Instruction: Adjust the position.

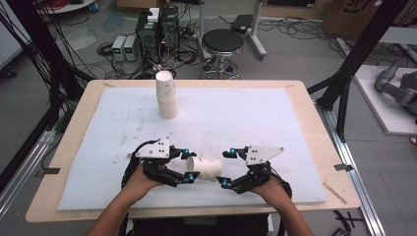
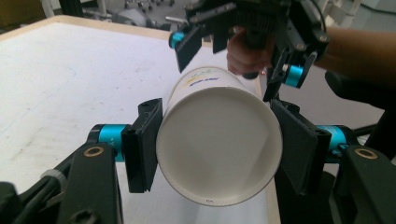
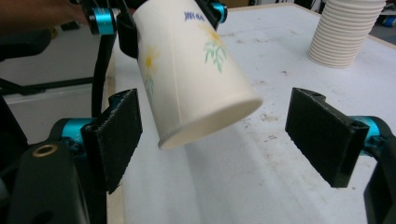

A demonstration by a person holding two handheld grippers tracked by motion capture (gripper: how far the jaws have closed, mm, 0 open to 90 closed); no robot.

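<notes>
Held on its side between the pads of the left tool (image 1: 189,167) — one paper cup (image 1: 204,168), white, tapering toward its base, with a rolled rim at the mouth. Printed on the wall with a yellow daisy, green leaves and small blue lettering, as seen in the right gripper view (image 3: 191,70). Gripped near the rim (image 2: 219,144), mouth toward that tool's camera, plain white inside; pads pressed flat against both sides. Lifted off the counter (image 1: 74,132), base tilted down toward the right tool (image 1: 225,168).

Spread wide around the base end, the right tool's pads (image 3: 322,135) — clear of the cup wall on both sides, nothing clamped.

Beyond both tools, well apart toward the far edge of the white mat (image 1: 255,123): one stack of paper cups (image 1: 167,94), mouths down, ribbed with nested rims (image 3: 344,30); number in the stack too fine to count.

In total: two tools, one loose cup, one stack.
</notes>
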